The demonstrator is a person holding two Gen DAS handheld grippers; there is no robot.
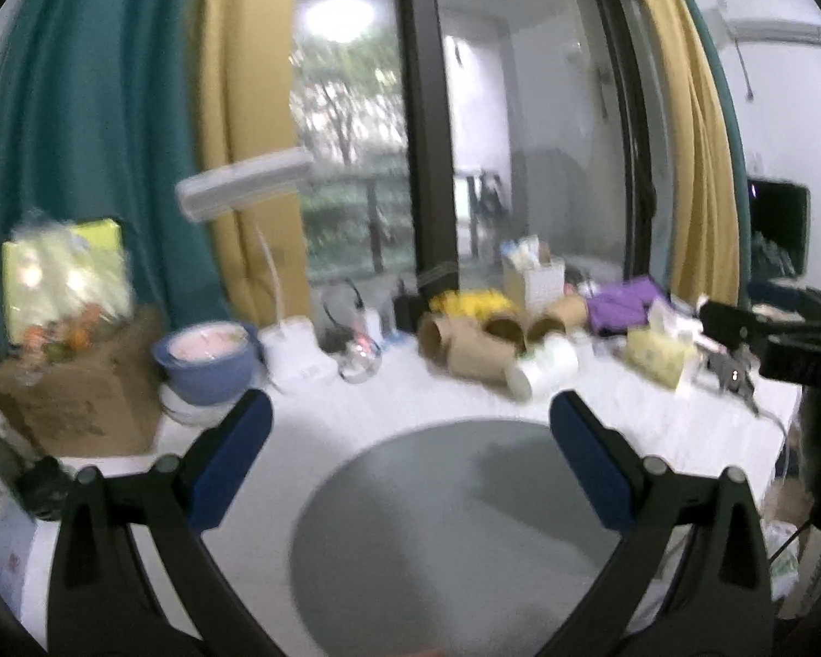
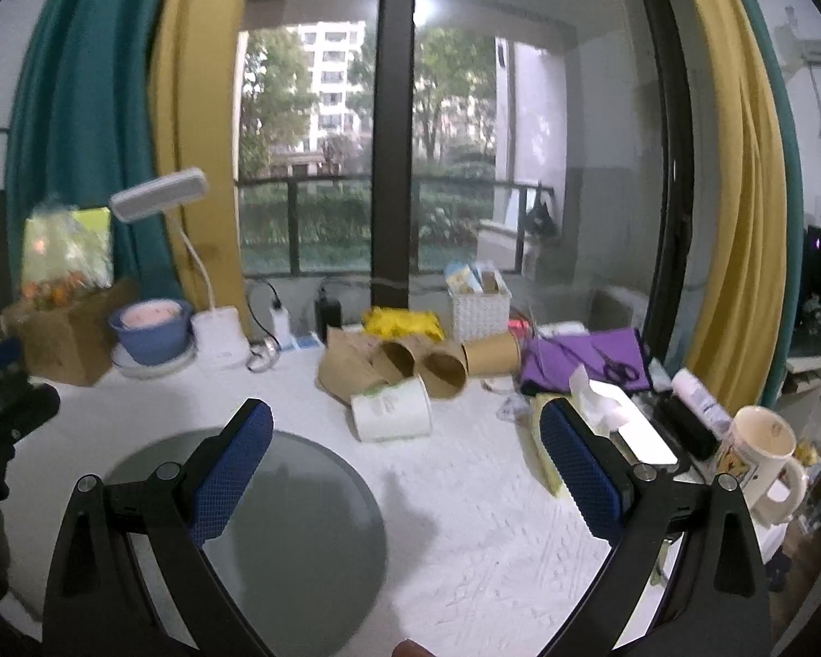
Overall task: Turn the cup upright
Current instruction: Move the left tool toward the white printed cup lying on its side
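White paper cup [image 2: 393,411] lying on its side near the table's [image 2: 492,520] far edge, just beyond the grey round mat [image 2: 301,520], touching brown paper tubes [image 2: 443,372]. Left gripper [image 1: 410,410] and right gripper [image 2: 405,421] both spread wide, holding nothing.

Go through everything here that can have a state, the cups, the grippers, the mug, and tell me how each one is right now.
White cup: on its side, not yet upright.
Brown paper cups: on their sides, mouths toward the camera.
Mug: upright, at the table's right edge.
Tissue box: open, a tissue sticking up.
Desk lamp: appears off.
Left gripper: jaws open, empty.
Right gripper: jaws open, empty.
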